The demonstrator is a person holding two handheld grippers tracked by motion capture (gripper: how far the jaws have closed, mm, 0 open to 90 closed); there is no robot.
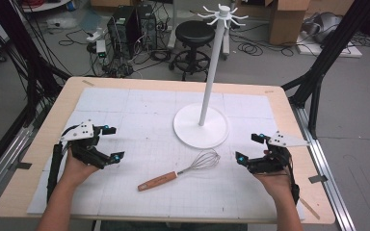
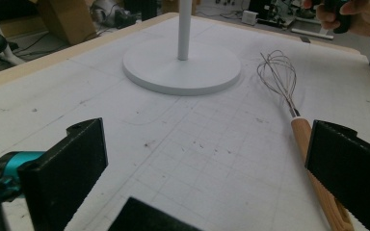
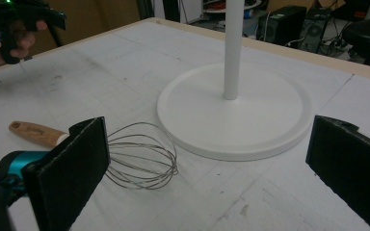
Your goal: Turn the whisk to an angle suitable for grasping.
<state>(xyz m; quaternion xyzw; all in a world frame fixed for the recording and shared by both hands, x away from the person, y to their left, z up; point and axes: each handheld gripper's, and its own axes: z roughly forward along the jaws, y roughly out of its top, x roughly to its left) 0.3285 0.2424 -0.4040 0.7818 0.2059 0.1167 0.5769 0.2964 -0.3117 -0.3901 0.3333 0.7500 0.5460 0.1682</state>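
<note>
Lying flat on the bench (image 1: 38, 192), a whisk (image 1: 179, 171) with a wooden handle (image 1: 157, 181) and a wire head (image 1: 204, 160). Handle end nearer the person, wire head pointing toward the white stand (image 1: 201, 126). Just short of the stand's round base, not touching it.

To pick it up well: best to go for the wooden handle, not the thin wires. Wires bend and slip. Handle is thick and firm. Good to turn the jaws across the handle, come down low, then squeeze near its middle so the whisk does not tip. After that, likely a lift up to the hooks (image 1: 225, 15) at the top of the stand's tall pole, well above the bench.

Left of the whisk, left hand-held gripper (image 1: 112, 143), jaws spread wide, holding nothing, hovering low over the bench. Handle lying beside its right jaw in the left gripper view. Right of the whisk, right hand-held gripper (image 1: 248, 147), jaws wide too, holding nothing. Wire head near its left jaw in the right gripper view. Both forearms reaching in from the near edge, hands gripping from behind, jaws pointing in toward the whisk.
</note>
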